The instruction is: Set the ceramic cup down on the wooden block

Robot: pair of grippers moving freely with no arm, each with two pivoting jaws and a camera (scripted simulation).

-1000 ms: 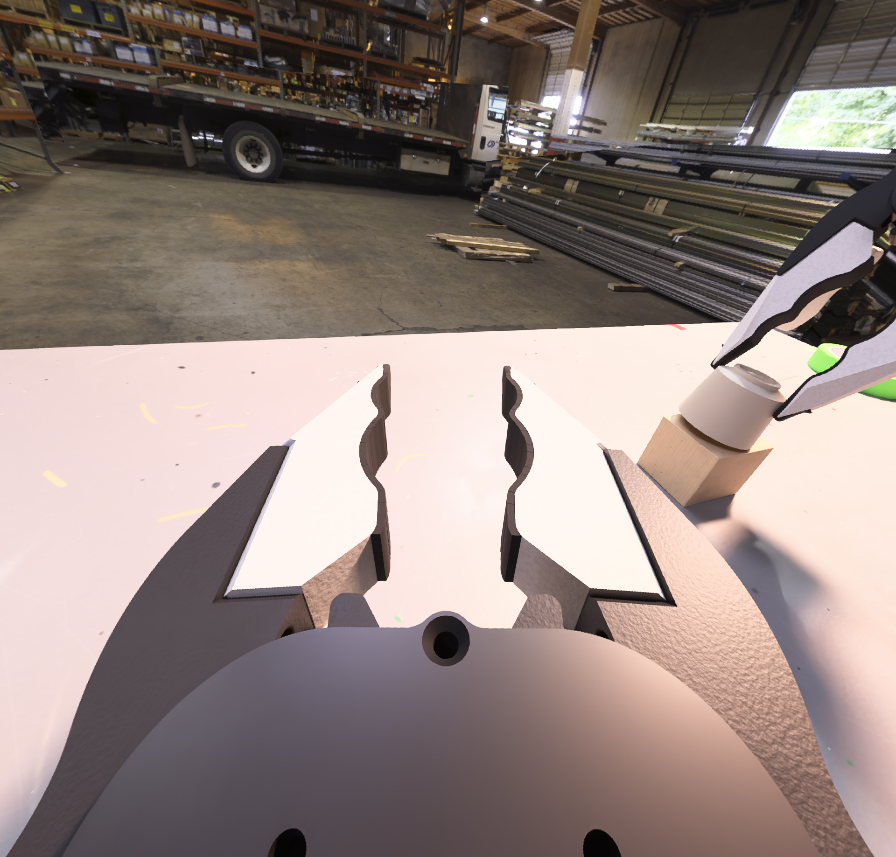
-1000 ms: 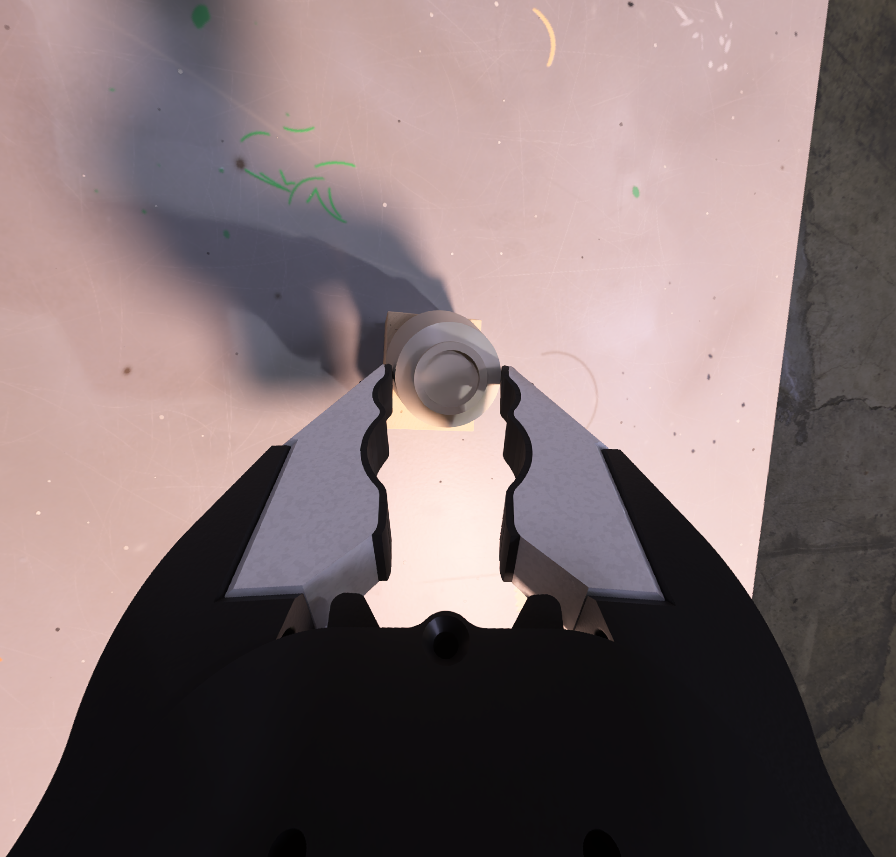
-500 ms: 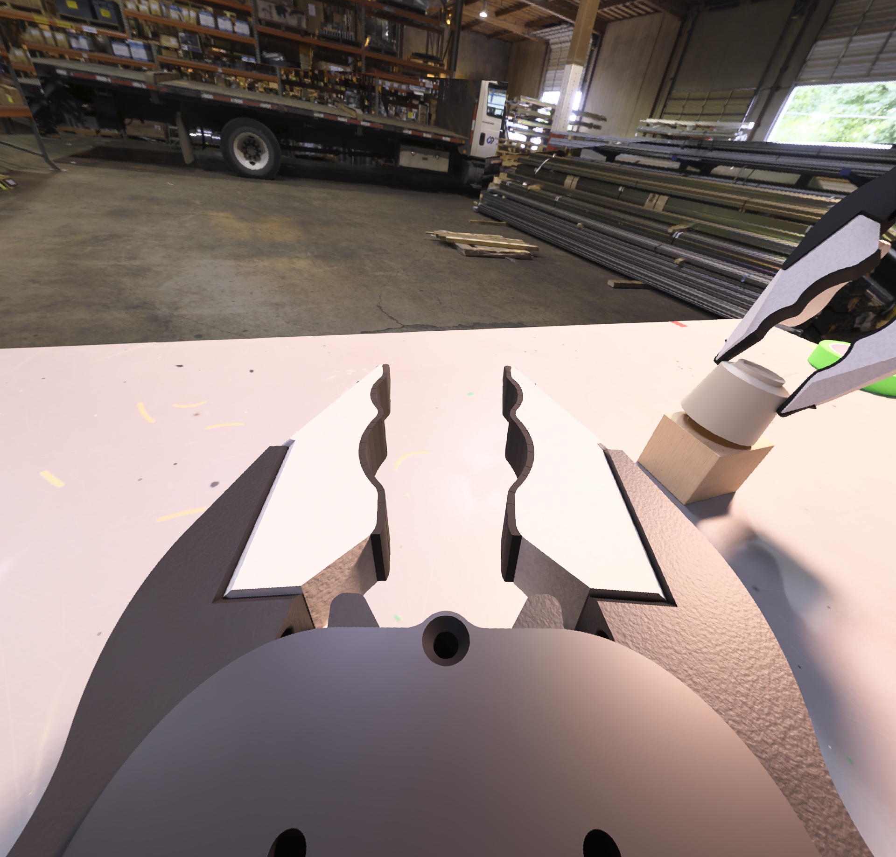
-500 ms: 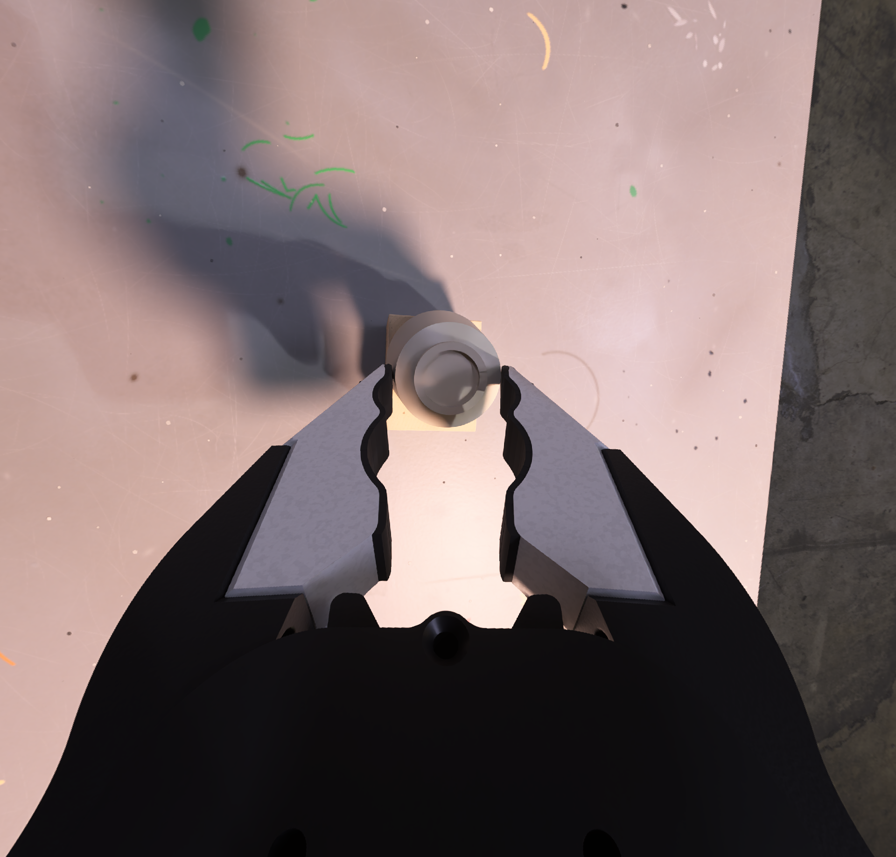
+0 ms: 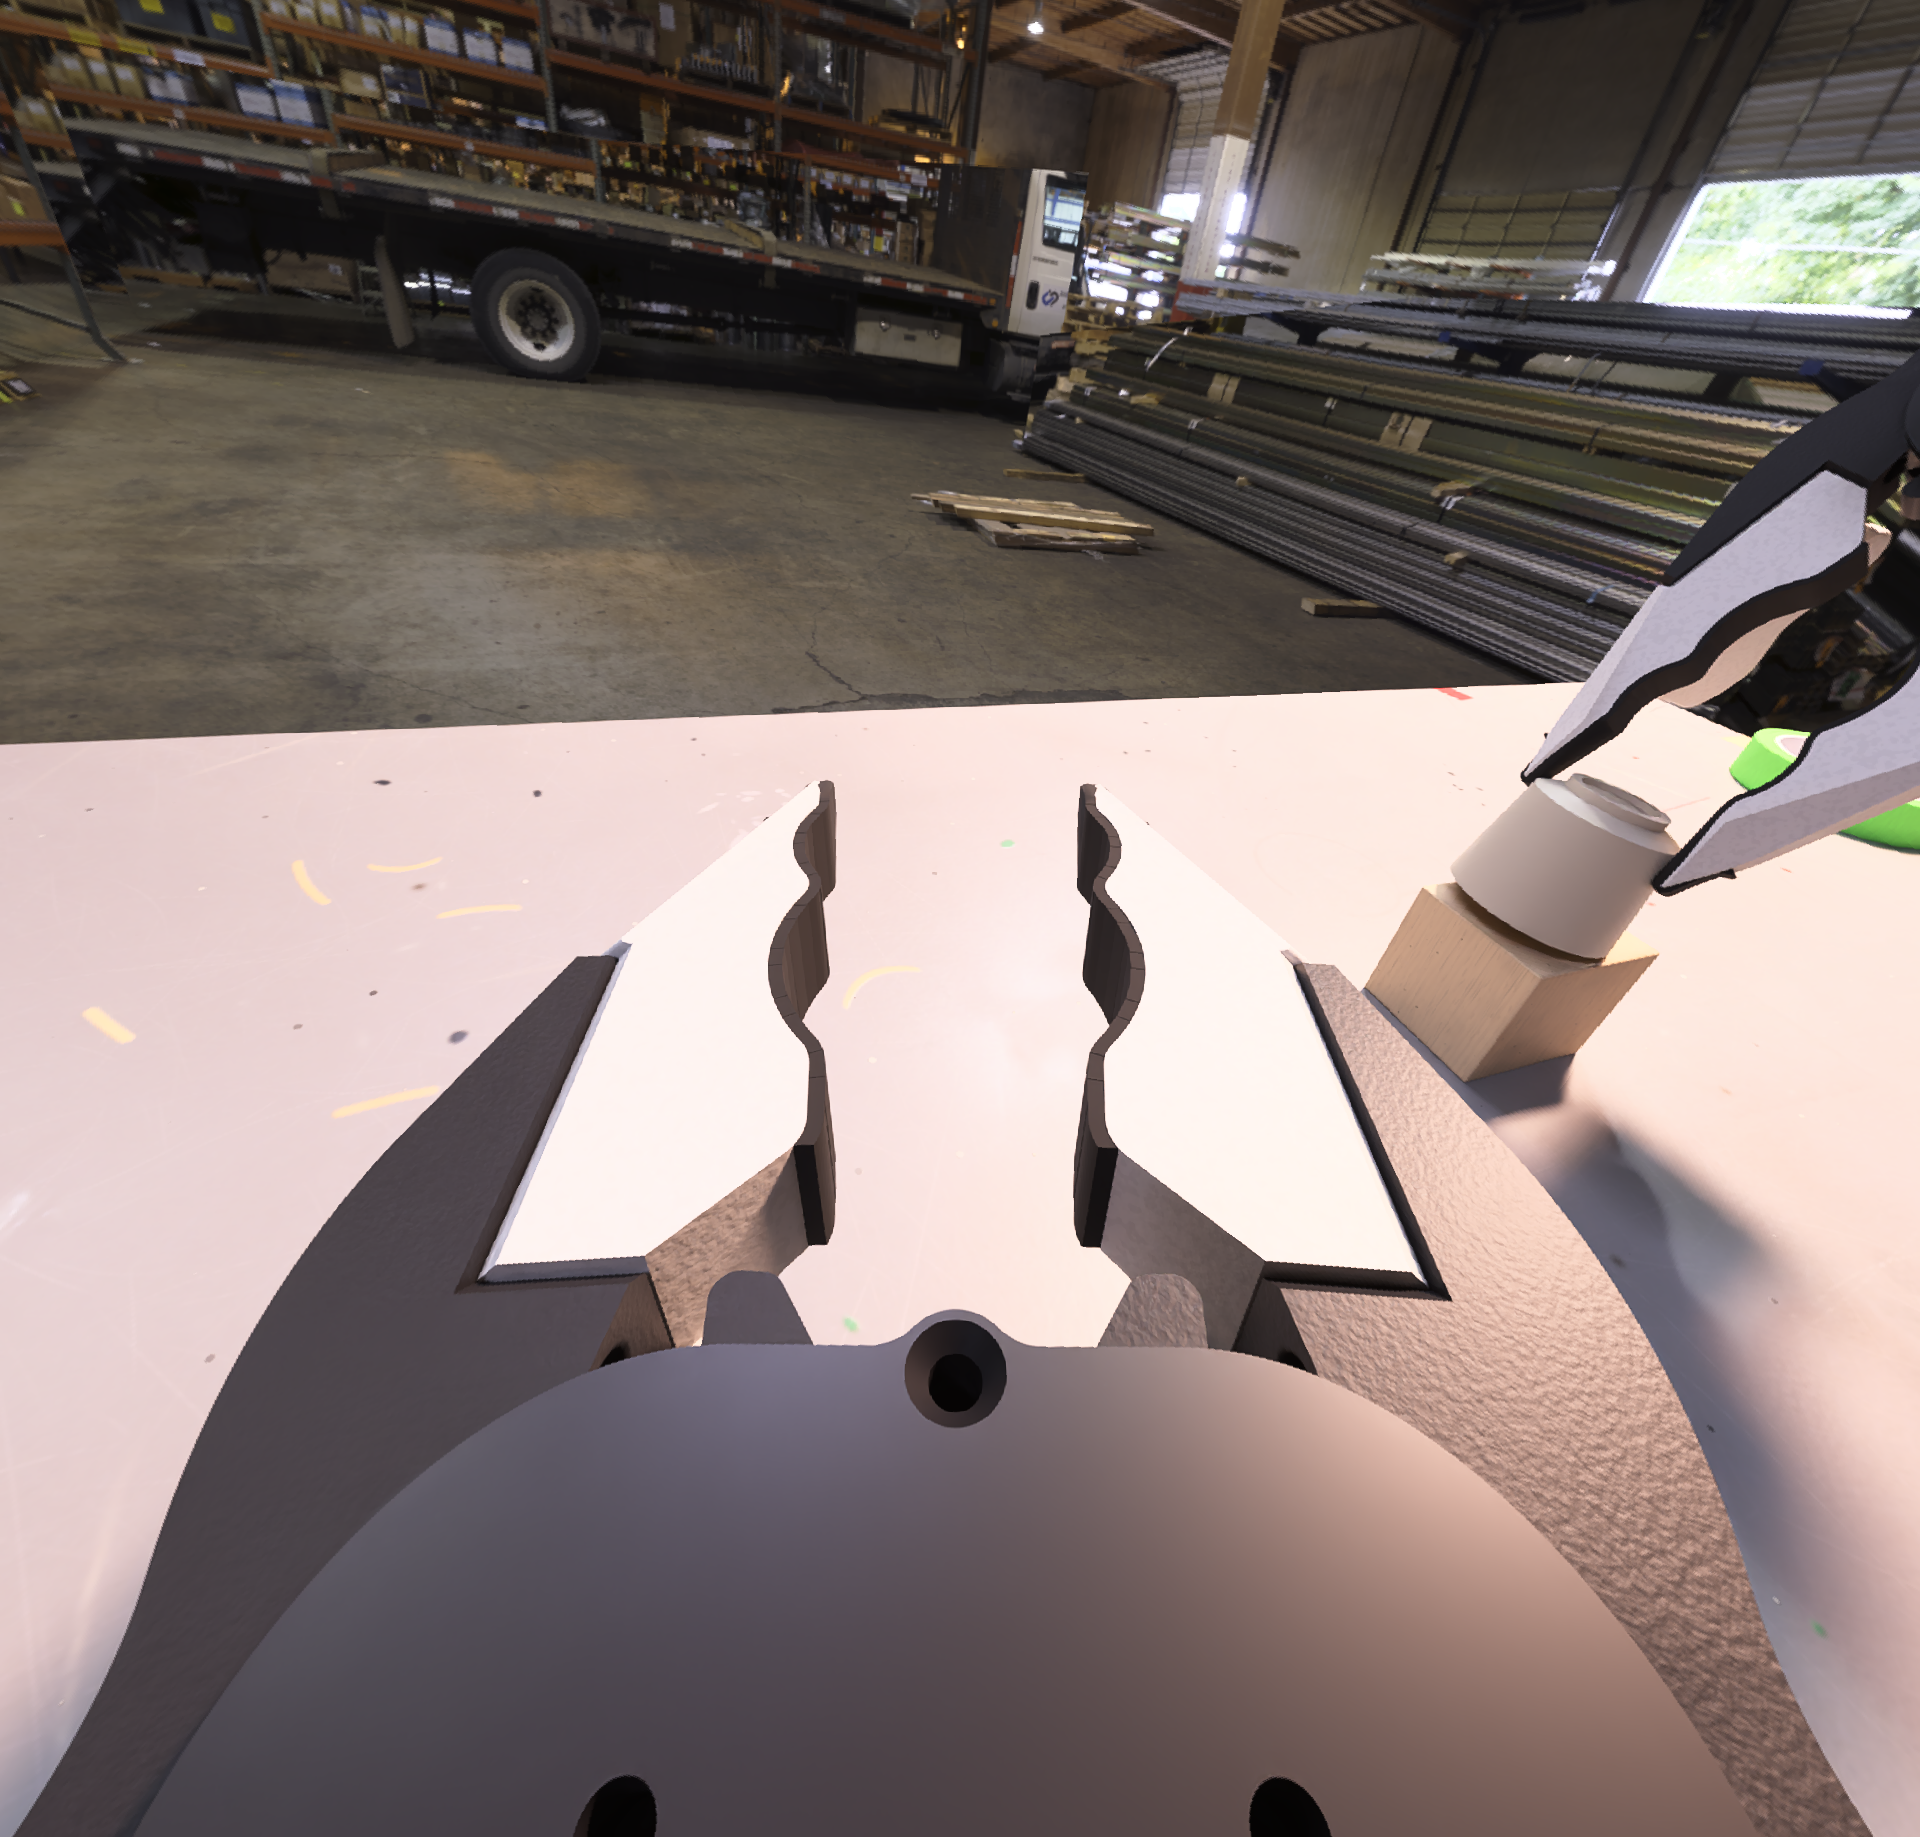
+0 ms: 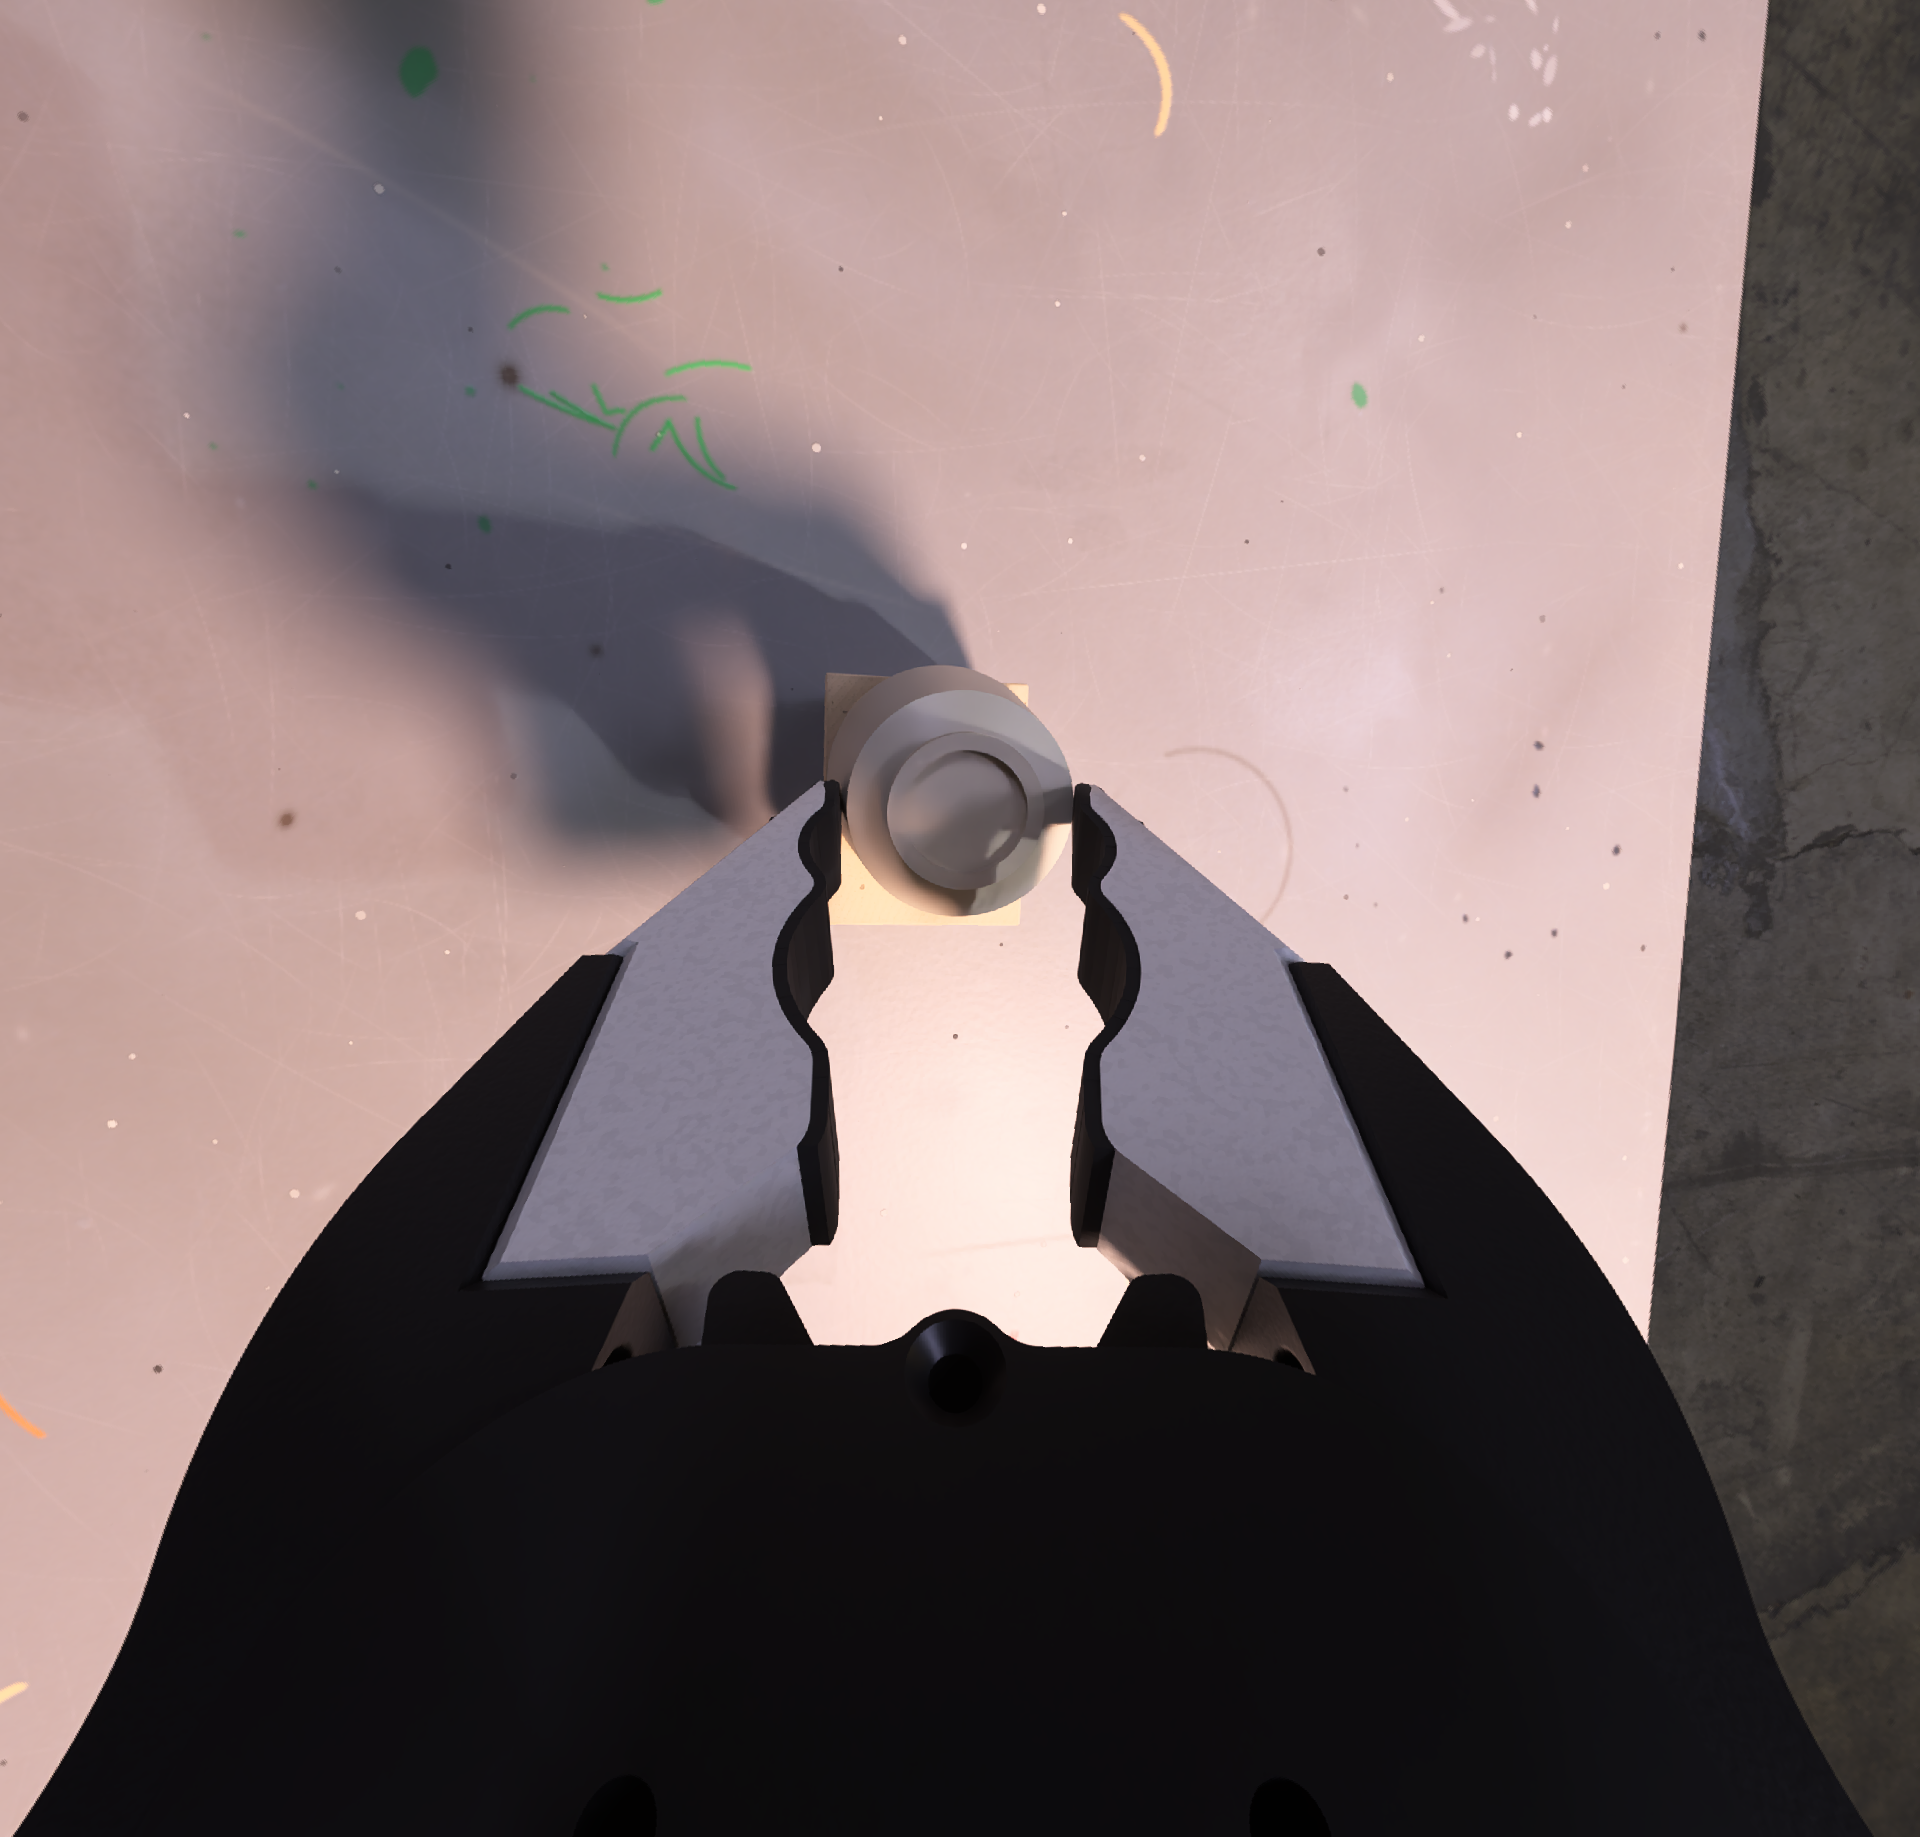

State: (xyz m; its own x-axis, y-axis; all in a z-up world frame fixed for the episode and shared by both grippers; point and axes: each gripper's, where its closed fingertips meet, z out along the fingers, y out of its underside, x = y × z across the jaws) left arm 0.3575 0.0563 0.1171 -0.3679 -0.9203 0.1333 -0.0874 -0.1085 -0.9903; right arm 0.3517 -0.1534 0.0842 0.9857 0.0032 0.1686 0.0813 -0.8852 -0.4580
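Observation:
A beige ceramic cup (image 5: pixel 1553 878) sits upside down and tilted on the light wooden block (image 5: pixel 1486 998) at the right of the left wrist view. My right gripper (image 5: pixel 1595 831) comes down from the upper right, its fingertips touching both sides of the cup. From above, in the right wrist view, the cup (image 6: pixel 956 800) sits between the tips of my right gripper (image 6: pixel 954 821) and covers most of the block (image 6: pixel 883 909). My left gripper (image 5: pixel 954 800) is open and empty, low over the table, left of the block.
A green tape roll (image 5: pixel 1860 821) lies beyond the block, partly hidden by the right gripper's finger. The table's right edge (image 6: pixel 1704 852) runs close to the block, with concrete floor past it. The pink table (image 5: pixel 312 956) has paint marks.
Almost nothing. The right gripper and the cup have shifted only very slightly over the block. The left gripper has not moved.

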